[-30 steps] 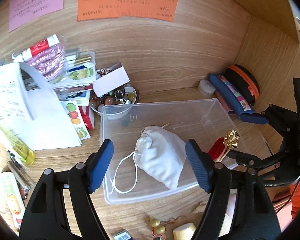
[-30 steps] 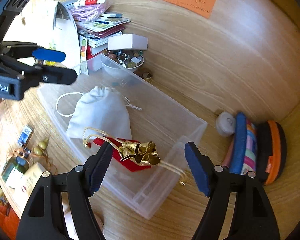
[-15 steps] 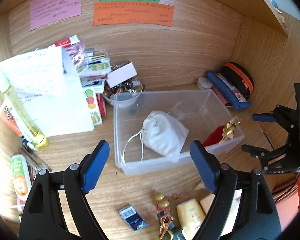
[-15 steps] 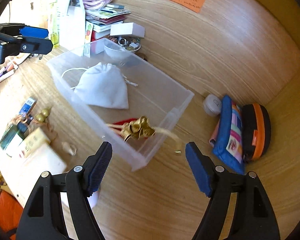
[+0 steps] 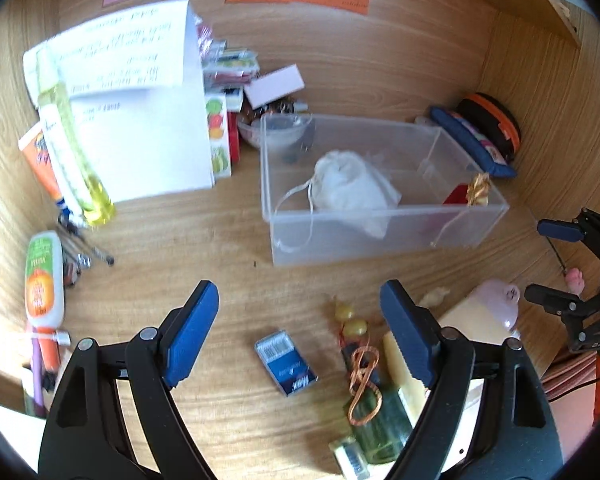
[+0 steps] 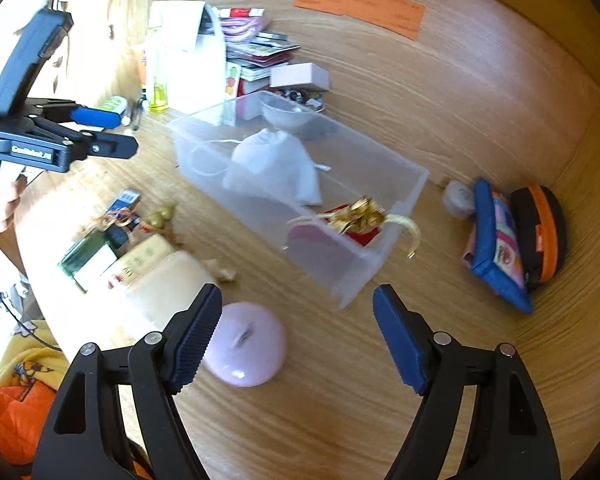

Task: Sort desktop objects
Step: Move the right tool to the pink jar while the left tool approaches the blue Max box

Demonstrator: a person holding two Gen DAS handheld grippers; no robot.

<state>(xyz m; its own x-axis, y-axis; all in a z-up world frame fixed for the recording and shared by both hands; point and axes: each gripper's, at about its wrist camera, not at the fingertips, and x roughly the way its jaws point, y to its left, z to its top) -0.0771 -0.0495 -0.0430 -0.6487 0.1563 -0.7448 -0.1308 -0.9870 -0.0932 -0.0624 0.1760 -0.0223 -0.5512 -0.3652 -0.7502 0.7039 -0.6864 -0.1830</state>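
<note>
While the left gripper (image 5: 296, 332) hangs spread and empty and the right gripper (image 6: 296, 336) is opening on nothing, the red pouch's (image 6: 354, 226) gold cord (image 6: 408, 234) dangling over the clear bin's (image 6: 380, 248) rim could snag on a passing gripper.

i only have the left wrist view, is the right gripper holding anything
Observer: No. The right gripper is empty, its jaws opening over bare desk.
Operator: whats the pink thing near it
Observer: It is dome-shaped and lies beside the right gripper's left finger, outside the jaws.
Operator: anything behind the paper
Observer: A purple coil lies on top of the book stack.
</note>
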